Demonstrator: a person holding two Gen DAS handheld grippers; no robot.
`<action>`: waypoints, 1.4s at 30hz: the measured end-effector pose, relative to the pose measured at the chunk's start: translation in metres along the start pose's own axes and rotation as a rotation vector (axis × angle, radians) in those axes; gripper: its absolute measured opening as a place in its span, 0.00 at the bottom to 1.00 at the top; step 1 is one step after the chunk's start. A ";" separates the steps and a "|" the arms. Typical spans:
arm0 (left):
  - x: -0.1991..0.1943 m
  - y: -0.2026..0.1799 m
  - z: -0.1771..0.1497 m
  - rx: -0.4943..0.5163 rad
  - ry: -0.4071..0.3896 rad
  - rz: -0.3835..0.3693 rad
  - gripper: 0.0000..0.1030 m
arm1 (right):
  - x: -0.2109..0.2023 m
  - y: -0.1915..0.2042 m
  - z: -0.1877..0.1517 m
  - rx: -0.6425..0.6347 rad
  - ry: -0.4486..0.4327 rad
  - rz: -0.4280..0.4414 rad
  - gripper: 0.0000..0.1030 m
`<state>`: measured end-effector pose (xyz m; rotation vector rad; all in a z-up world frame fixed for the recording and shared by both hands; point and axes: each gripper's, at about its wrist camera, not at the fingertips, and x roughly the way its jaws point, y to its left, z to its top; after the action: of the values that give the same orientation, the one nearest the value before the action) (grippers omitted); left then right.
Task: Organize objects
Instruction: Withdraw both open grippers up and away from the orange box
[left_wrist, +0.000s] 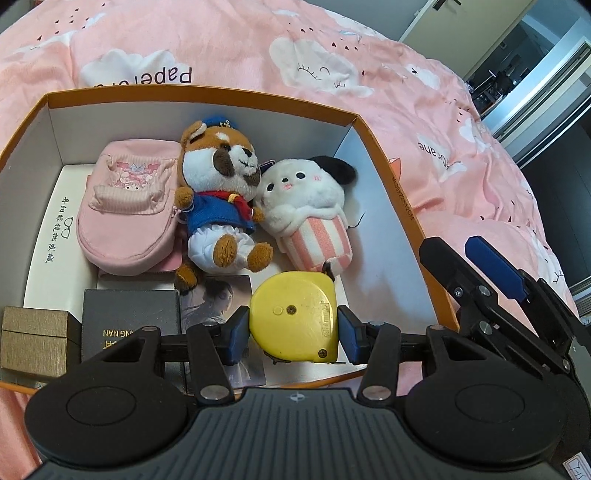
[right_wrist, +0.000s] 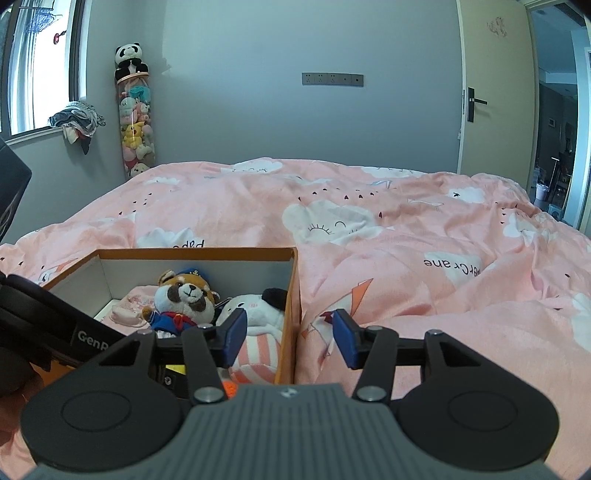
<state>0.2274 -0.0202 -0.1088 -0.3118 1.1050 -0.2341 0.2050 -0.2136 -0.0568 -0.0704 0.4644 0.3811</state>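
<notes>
The orange box (left_wrist: 373, 147) sat on the pink bed (left_wrist: 424, 92), most of its floor taken by a pink pouch (left_wrist: 125, 206), a dog plush (left_wrist: 218, 192), a popcorn plush (left_wrist: 310, 206) and small boxes (left_wrist: 33, 339) in the near left corner; bare floor remained along the right wall. The left gripper (left_wrist: 293, 332) tilted steeply down into the box, jaws wide around the yellow tape measure (left_wrist: 295, 317), pads touching its sides. The right gripper (right_wrist: 290, 336) pointed shallowly across the box's right wall, jaws apart and empty.
</notes>
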 end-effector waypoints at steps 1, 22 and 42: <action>0.000 0.000 0.000 0.001 -0.002 0.001 0.55 | 0.000 0.000 0.000 0.000 -0.001 -0.001 0.53; -0.022 -0.001 -0.004 -0.021 -0.103 -0.004 0.60 | -0.008 -0.001 0.006 0.020 -0.020 -0.002 0.56; -0.174 -0.024 -0.074 0.240 -0.763 0.408 0.66 | -0.090 0.060 0.040 0.009 -0.026 0.106 0.92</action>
<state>0.0847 0.0066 0.0144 0.0527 0.3592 0.1176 0.1255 -0.1831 0.0209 -0.0324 0.4450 0.4831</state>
